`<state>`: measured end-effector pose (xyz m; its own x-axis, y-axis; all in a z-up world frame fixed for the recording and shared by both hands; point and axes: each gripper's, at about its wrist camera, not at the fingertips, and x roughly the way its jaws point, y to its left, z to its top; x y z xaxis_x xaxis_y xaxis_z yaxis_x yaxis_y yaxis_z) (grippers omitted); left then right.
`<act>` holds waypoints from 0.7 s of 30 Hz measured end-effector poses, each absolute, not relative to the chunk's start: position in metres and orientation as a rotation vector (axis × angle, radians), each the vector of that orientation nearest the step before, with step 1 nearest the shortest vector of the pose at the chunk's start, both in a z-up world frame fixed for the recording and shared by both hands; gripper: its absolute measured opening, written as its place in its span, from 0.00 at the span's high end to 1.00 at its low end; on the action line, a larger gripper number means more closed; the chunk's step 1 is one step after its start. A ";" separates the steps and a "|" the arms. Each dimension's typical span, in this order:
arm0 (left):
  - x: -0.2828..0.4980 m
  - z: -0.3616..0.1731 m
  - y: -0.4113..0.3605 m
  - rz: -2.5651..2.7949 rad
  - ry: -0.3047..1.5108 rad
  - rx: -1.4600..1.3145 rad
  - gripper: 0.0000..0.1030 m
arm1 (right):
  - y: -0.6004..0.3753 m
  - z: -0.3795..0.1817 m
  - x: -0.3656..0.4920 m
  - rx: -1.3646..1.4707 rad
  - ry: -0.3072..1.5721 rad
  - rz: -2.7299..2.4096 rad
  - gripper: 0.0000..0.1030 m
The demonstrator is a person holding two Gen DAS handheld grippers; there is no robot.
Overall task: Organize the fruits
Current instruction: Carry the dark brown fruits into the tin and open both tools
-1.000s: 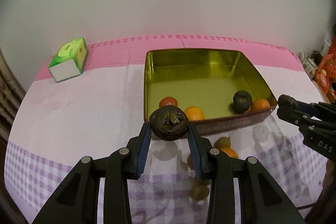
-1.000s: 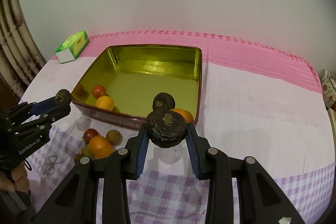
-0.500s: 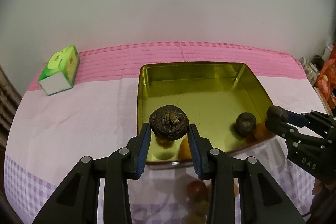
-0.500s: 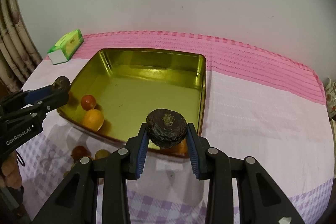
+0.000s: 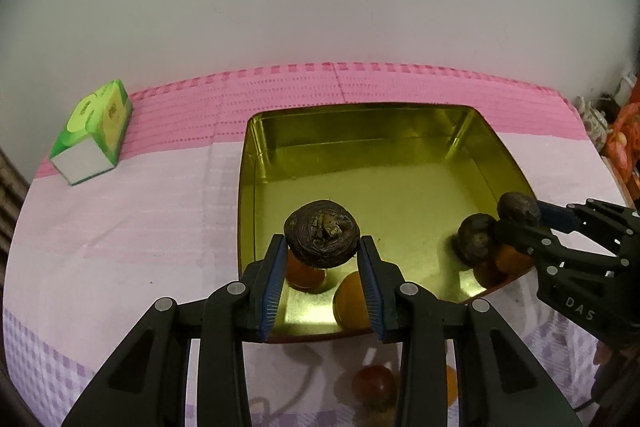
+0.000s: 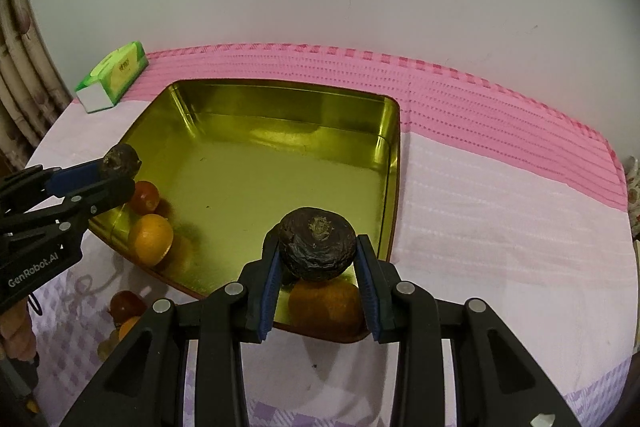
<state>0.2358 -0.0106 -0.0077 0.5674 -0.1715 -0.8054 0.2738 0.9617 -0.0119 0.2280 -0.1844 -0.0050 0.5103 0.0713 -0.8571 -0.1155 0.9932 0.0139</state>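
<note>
A gold metal tin (image 5: 360, 155) (image 6: 280, 131) sits on the pink tablecloth. My left gripper (image 5: 322, 255) is shut on a dark wrinkled fruit (image 5: 322, 238) above the tin's near left part. My right gripper (image 6: 318, 259) is shut on another dark wrinkled fruit (image 6: 317, 243) above the tin's near right corner. It shows in the left wrist view (image 5: 518, 209) too. Inside the tin lie an orange (image 6: 151, 238), a red fruit (image 6: 145, 195), another orange (image 6: 326, 311) and a dark fruit (image 5: 474, 239).
A green tissue box (image 5: 94, 139) stands at the back left of the table. Several small fruits (image 6: 126, 305) lie on the checked cloth in front of the tin, one red (image 5: 374, 383). A wall rises behind the table.
Both grippers have moved forward with their dark fruits, from in front of the tin to above its near side. The tin looks closer and larger now.
</note>
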 end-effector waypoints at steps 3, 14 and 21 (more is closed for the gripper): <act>0.239 -0.012 -0.011 -0.261 0.944 0.118 0.64 | -0.184 -0.006 0.229 -0.049 1.032 0.117 0.68; 0.245 -0.028 -0.008 -0.242 0.983 0.118 0.64 | -0.182 -0.010 0.231 -0.046 1.037 0.121 0.67; 0.242 -0.028 -0.008 -0.230 0.983 0.133 0.63 | -0.180 -0.007 0.228 -0.045 1.034 0.118 0.67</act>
<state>0.2425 -0.0079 -0.0278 0.5332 -0.1325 -0.8355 0.2522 0.9676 0.0075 0.2280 -0.1800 -0.0072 0.5057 0.0760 -0.8594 -0.1187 0.9928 0.0180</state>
